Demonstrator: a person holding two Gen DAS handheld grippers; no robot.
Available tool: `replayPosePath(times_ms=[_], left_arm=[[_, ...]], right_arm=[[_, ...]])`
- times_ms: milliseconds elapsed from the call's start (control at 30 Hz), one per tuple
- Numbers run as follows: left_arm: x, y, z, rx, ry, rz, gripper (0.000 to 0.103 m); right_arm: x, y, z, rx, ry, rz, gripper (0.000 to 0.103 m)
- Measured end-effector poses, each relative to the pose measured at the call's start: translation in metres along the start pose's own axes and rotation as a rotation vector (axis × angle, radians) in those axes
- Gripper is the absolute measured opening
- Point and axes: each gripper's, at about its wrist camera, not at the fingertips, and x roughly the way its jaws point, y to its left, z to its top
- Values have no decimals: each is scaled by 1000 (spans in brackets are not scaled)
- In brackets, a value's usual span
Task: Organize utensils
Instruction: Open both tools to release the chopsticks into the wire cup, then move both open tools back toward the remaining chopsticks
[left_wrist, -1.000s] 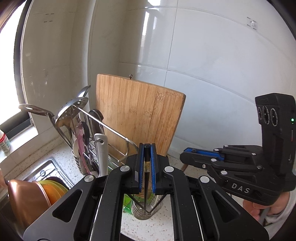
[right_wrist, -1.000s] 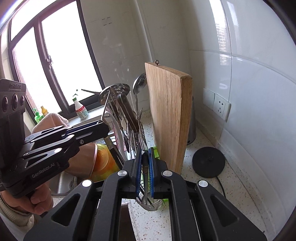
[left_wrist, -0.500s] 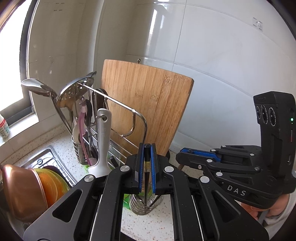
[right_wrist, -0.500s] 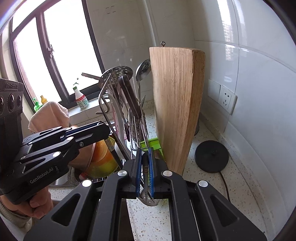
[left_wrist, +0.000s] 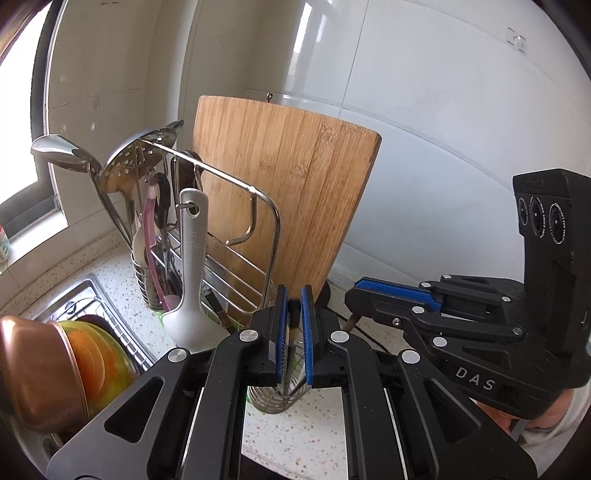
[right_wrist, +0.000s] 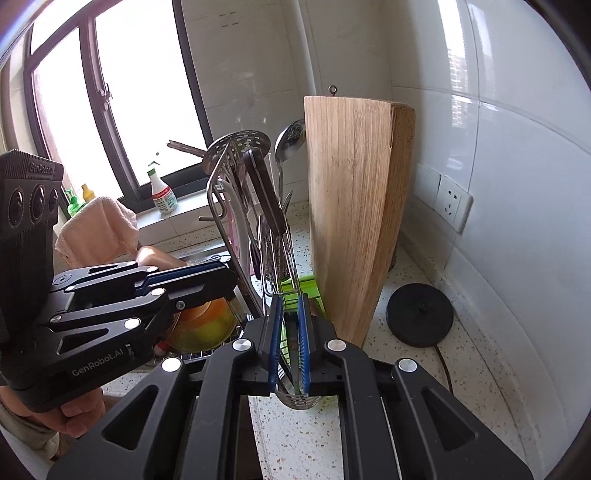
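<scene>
Over the speckled counter by the sink, we hold both claws nearly clenched. Our left gripper has its blue pads drawn close with a thin dark stem between them; we think it is a utensil handle, though the view is too cramped to be sure the pads press on it. Our right gripper looks the same, narrow gap, a slim dark shaft inside. Just below both sits a wire cup, near the counter's front edge. Behind it stands the metal rack, where a slotted ladle, a steel spoon and a grey rice paddle are kept, the paddle hanging from the top rail. A wooden cutting board leans upright against the tiled wall, touching the rack's far side. Bowls stand in the sink's drainer at the left.
</scene>
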Motion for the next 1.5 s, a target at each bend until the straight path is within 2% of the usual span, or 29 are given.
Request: replayPosePath(times_ms=[300, 400, 600, 867, 1233, 1267, 1300, 1333, 1500], left_arm=[[-13, -25, 14, 58, -33, -6, 8], [-16, -39, 18, 80, -40, -27, 8], [-14, -71, 25, 139, -45, -48, 9], [1, -116, 30, 182, -10, -143, 10], [40, -190, 34, 307, 60, -264, 10], [45, -198, 33, 320, 71, -275, 12], [49, -205, 31, 331, 83, -284, 21], [54, -211, 29, 340, 94, -292, 26], [81, -249, 23, 402, 146, -337, 29]], right_arm=[[-34, -15, -2, 41, -61, -37, 7], [-49, -23, -4, 62, -89, -55, 15], [-83, -41, -13, 99, -139, -109, 16], [-129, -85, -36, 204, -179, -214, 16], [-188, -142, -88, 344, -195, -387, 16], [-193, -149, -95, 364, -194, -403, 16], [-198, -155, -101, 385, -193, -419, 16], [-202, -161, -107, 403, -188, -436, 16], [-216, -190, -144, 501, -156, -510, 16]])
